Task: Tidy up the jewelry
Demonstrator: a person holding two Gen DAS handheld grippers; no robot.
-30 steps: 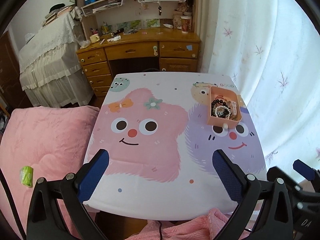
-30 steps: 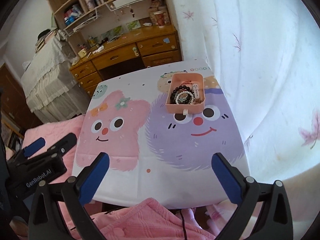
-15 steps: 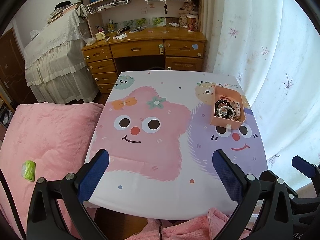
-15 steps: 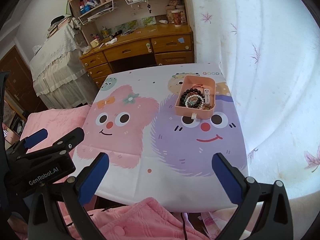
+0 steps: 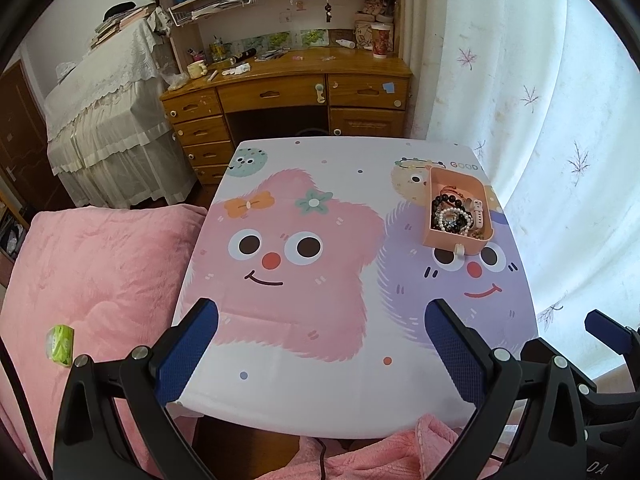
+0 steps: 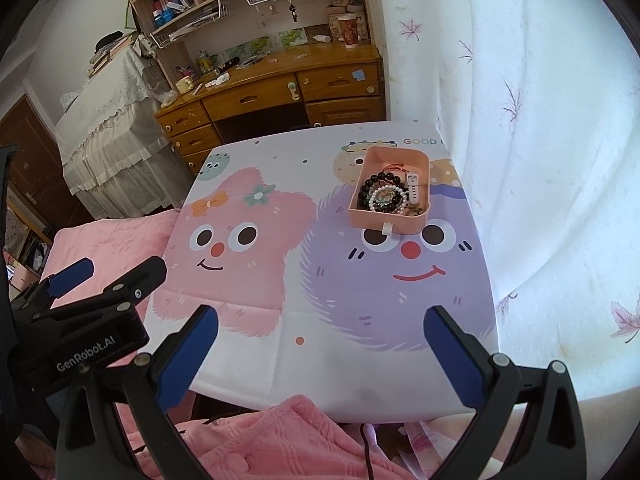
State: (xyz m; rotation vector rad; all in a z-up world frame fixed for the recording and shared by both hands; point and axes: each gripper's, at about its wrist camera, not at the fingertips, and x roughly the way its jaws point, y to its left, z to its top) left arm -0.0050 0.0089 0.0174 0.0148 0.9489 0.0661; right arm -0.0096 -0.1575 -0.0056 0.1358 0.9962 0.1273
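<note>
Holding both grippers spread, empty – left gripper (image 5: 322, 354), right gripper (image 6: 320, 354) – near table (image 6: 248, 352) edge. Jewelry (image 6: 386, 198) heaped in pink tray (image 6: 390, 222), far right. Stage ambiguous: pre-sort or already gathered; no next move settled.

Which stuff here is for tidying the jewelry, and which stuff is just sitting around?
For the job:
- pink tray
- black bead bracelet
- pearl bracelet
- pale watch strap
- left gripper and right gripper, both open and empty

Just lying about:
- cartoon tablecloth
- pink blanket
- green packet
- wooden desk
- curtain
</note>
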